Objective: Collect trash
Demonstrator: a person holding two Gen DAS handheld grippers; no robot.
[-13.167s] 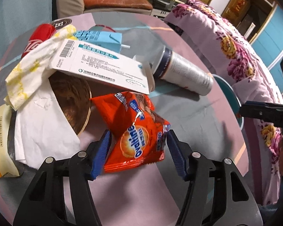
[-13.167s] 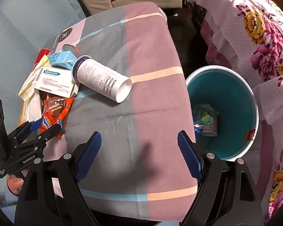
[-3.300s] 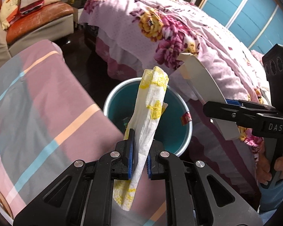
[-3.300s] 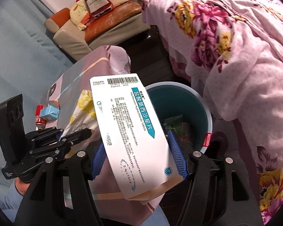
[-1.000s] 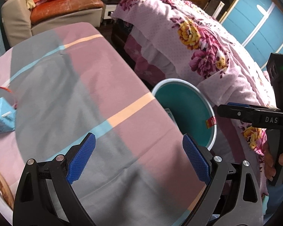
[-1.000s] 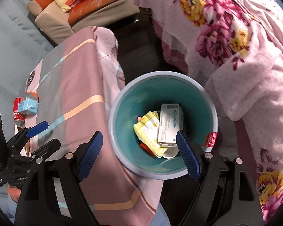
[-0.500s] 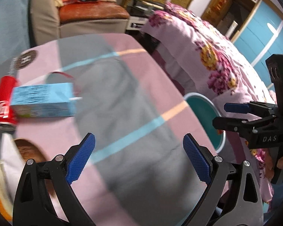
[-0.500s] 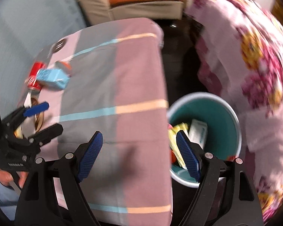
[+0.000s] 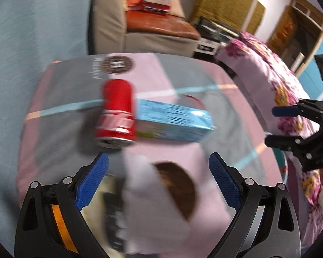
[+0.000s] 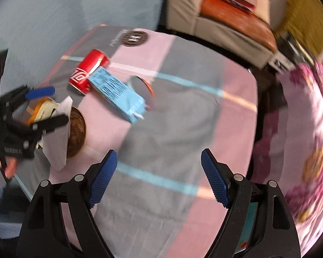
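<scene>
A red soda can (image 9: 116, 112) lies on its side on the pink and grey tablecloth, touching a light blue carton (image 9: 174, 122). Both also show in the right wrist view, the can (image 10: 88, 73) and the carton (image 10: 118, 93). A white tissue (image 9: 152, 204) lies over a brown round disc (image 9: 178, 189) just in front of my left gripper (image 9: 159, 182), which is open and empty. My right gripper (image 10: 159, 178) is open and empty above the cloth's middle. The teal bin (image 10: 250, 225) shows only as a sliver at the right wrist view's bottom.
A beige and orange sofa (image 9: 152, 28) stands behind the table. A floral pink bed (image 10: 308, 150) lies to the right. An orange and cream object (image 10: 41, 110) sits at the table's left edge. A thin red ring (image 10: 143, 86) lies by the carton.
Both grippers have swung away from the bin toward the far left of the table. The can, carton and tissue have come closer in the left wrist view. Both stay open and empty.
</scene>
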